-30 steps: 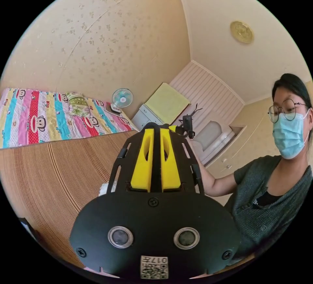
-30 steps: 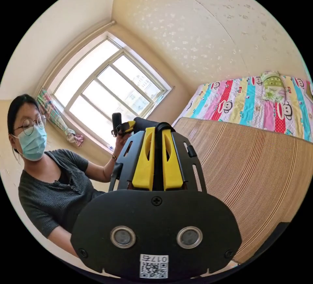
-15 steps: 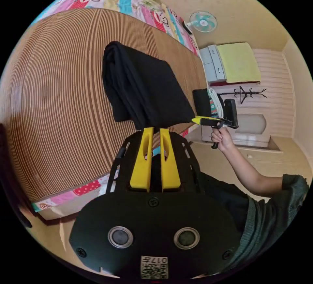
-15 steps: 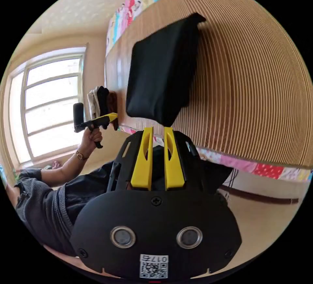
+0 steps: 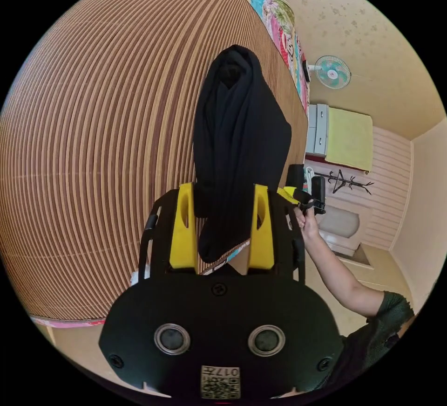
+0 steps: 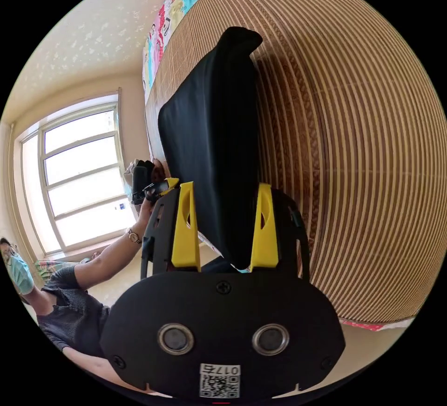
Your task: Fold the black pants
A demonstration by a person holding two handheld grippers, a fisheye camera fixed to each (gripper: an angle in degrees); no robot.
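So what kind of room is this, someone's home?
Most likely a bedroom in a home: a wide bed with a striped mat and a cartoon-print sheet, a small fan by the wall, a window.

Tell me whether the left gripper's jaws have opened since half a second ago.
Yes. The left gripper stands with jaws wide apart, straddling the near end of the black pants on the striped mat; earlier they were nearly together.

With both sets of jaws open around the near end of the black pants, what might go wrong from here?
1. The black pants lie bunched in thick ridges; the left gripper may pinch only the top layers.
2. Their near end overhangs the striped mat's edge, so a pull could drag them off.
3. The right gripper straddles smoother cloth; uneven grips might skew the fold.
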